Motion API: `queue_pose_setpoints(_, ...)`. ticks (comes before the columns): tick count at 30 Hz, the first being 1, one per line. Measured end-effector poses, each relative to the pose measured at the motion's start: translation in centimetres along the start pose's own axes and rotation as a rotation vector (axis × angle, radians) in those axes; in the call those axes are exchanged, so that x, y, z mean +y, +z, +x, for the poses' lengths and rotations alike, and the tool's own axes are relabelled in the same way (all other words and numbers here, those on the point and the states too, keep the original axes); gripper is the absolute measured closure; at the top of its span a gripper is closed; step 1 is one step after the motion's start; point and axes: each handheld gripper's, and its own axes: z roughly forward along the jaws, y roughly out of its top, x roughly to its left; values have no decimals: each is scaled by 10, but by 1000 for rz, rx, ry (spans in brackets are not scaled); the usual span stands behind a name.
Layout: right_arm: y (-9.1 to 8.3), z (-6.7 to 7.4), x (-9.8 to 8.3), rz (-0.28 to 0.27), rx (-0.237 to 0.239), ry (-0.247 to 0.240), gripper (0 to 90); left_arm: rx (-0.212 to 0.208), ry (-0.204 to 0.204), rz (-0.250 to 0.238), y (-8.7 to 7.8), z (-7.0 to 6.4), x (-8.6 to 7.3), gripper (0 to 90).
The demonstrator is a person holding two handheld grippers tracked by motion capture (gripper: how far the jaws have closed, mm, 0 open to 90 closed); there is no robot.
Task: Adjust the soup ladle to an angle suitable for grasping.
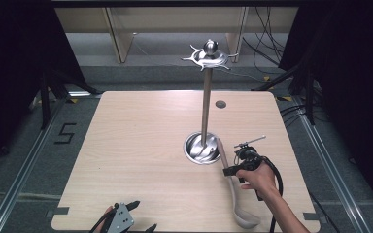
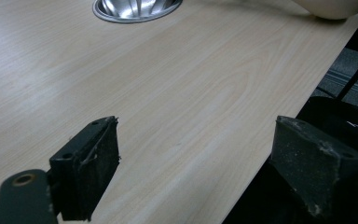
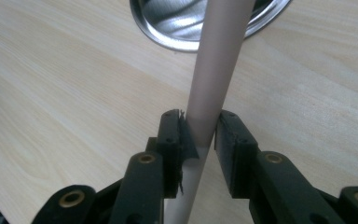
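Right gripper (image 3: 200, 135) clamps the long beige plastic ladle (image 1: 230, 182) by its handle, right of centre. Left gripper (image 2: 196, 163) gapes, empty, at the near edge of the pale wooden table (image 1: 141, 145).

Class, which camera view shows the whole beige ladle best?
The high view: the ladle lies on the table, handle toward the stand's base, bowl nearest the person. The right gripper view shows the handle between the right gripper pads; the left gripper view catches the bowl's edge.

A light wooden square table (image 1: 141, 160) stands on grey floor. A tall steel utensil stand (image 1: 206, 104) rises from its round dished metal base (image 1: 194, 149). A small dark round disc (image 1: 220, 104) lies near the far edge.
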Motion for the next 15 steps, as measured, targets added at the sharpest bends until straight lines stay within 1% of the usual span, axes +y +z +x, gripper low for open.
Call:
queue_pose_setpoints(1,0,0,0,0,0,0,730,0,0,0,0,0,0,147)
queue_pose_setpoints(2,-5,-1,-1,-11,35,8,745,-4,5,7,0,1,0,147)
queue_pose_setpoints(3,-8,0,-2,-28,39,7,749,-39,-34,-17,0,1,0,147)
queue_pose_setpoints(4,-11,1,-2,-16,54,34,753,-27,14,2,-2,4,1,147)
queue_pose_setpoints(5,-13,-1,-3,-40,57,1,756,-26,6,-5,-1,4,1,147)
queue_pose_setpoints(6,-13,-1,-3,-40,57,1,756,-26,6,-5,-1,4,1,147)
queue_pose_setpoints(7,-19,2,-5,-62,68,-2,763,-21,-1,-12,-1,3,1,147)
queue_pose_setpoints(8,-19,2,-5,-62,68,-2,763,-27,-11,-19,-1,2,1,147)
queue_pose_setpoints(9,-27,5,-7,-70,78,-9,766,-14,8,0,-2,4,1,147)
queue_pose_setpoints(10,-27,5,-7,-70,78,-9,766,-14,8,0,-2,4,1,147)
queue_pose_setpoints(11,-34,7,-9,-94,68,-34,766,-7,-34,-26,-1,1,0,147)
queue_pose_setpoints(12,-34,7,-9,-94,68,-34,766,-10,-35,-32,-2,1,1,147)
queue_pose_setpoints(13,-37,7,-9,-100,65,-68,767,-11,-31,-30,-2,1,1,147)
queue_pose_setpoints(14,-41,9,-11,-106,66,-83,767,-3,-30,-24,-3,1,1,147)
queue_pose_setpoints(15,-47,12,-14,-128,68,-95,767,0,-18,-25,-2,2,1,147)
